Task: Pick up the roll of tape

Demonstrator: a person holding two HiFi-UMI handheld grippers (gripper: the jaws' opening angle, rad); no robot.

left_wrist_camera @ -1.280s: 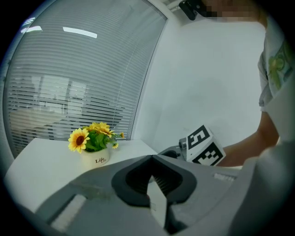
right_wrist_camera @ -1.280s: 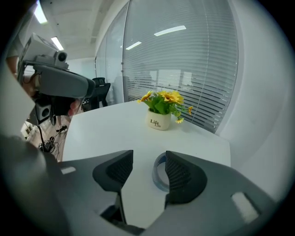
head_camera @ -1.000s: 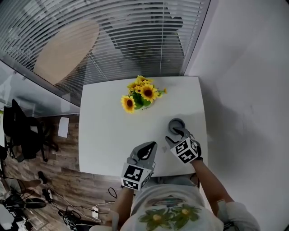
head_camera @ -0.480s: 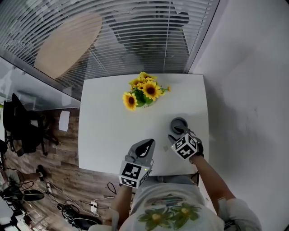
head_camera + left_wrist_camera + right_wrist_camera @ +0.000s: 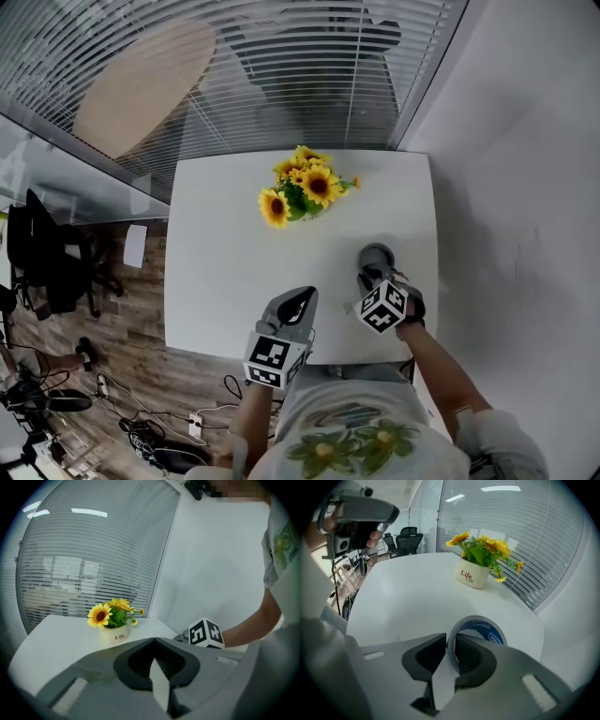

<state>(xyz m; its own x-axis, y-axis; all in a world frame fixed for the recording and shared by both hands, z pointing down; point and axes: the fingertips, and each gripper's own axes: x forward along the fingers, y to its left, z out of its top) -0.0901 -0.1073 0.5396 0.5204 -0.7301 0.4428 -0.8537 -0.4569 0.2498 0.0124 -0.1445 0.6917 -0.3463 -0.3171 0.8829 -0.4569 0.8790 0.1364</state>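
Observation:
The roll of tape (image 5: 375, 254), grey with a blue inner print, lies flat near the right edge of the white table (image 5: 225, 272). My right gripper (image 5: 372, 277) points steeply down onto it. In the right gripper view its jaws have just been closing and now pinch the near wall of the roll of tape (image 5: 485, 626), one jaw outside the ring and one inside; the right gripper (image 5: 450, 641) is shut on that wall. My left gripper (image 5: 305, 295) hovers shut and empty over the table's front edge, to the left of the roll; the left gripper (image 5: 154, 640) holds nothing.
A small white pot of sunflowers (image 5: 305, 192) stands at the back middle of the table. A white wall runs close along the right, window blinds along the back. The floor with chairs and cables lies left.
The right gripper has sunk onto the roll and its jaws have come together on the roll's near wall. The left gripper has barely shifted.

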